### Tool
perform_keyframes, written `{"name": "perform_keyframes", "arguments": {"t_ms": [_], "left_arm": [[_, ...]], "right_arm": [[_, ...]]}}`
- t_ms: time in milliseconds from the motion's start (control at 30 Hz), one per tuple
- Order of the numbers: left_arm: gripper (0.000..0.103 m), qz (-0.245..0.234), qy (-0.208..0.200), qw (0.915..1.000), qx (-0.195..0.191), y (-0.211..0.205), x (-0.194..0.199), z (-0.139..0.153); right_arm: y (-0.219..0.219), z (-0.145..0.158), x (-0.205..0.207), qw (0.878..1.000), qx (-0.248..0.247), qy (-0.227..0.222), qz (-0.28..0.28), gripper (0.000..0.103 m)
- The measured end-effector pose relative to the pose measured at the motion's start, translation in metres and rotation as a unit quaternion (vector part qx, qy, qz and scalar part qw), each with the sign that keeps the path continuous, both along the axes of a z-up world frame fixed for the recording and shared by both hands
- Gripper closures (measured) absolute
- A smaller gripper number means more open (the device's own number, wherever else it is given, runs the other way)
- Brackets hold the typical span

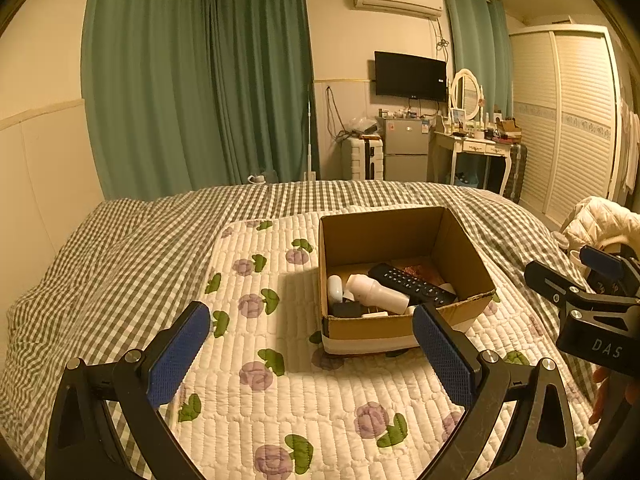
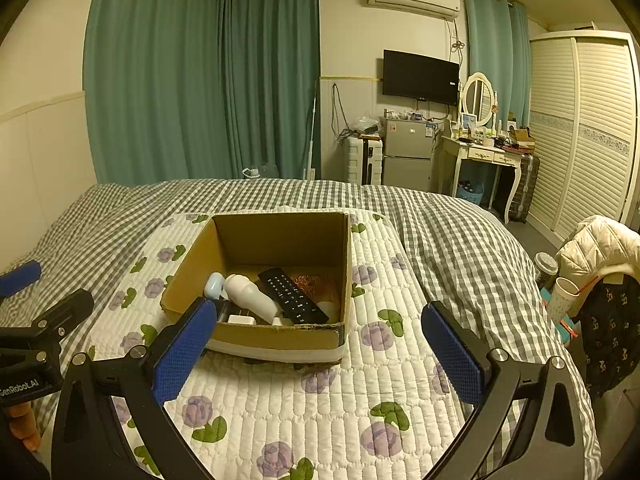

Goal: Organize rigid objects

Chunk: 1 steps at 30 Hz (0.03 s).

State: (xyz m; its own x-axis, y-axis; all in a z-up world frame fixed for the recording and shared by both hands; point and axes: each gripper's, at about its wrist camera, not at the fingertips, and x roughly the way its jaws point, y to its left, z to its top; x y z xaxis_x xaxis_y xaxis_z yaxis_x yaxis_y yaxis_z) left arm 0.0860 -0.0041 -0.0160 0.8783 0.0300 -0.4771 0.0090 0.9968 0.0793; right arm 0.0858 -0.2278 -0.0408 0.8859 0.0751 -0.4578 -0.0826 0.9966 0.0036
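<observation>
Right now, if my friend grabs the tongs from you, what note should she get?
Left tongs: open, empty.
Right tongs: open, empty, beside the left ones.
Brown cardboard box sits on the floral quilted mat on the bed. Inside: black remote control, white plastic bottle, small white pieces.
Done: these things are boxed.
Left: nothing loose shows on the mat; check outside the views.

Two wrist cams, both facing the far wall across the bed.
Left cam sits left of box (image 1: 404, 276), right cam to its right; both near, sharing box, quilt (image 2: 320, 400), room.
</observation>
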Motion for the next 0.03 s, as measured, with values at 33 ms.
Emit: {"name": "perform_keyframes", "arguments": {"t_ms": [33], "left_arm": [[0.000, -0.001, 0.001, 1.0000, -0.001, -0.0004, 0.0001, -0.0003]], "right_arm": [[-0.0001, 0.0000, 0.0000, 1.000, 0.000, 0.000, 0.000, 0.000]]}}
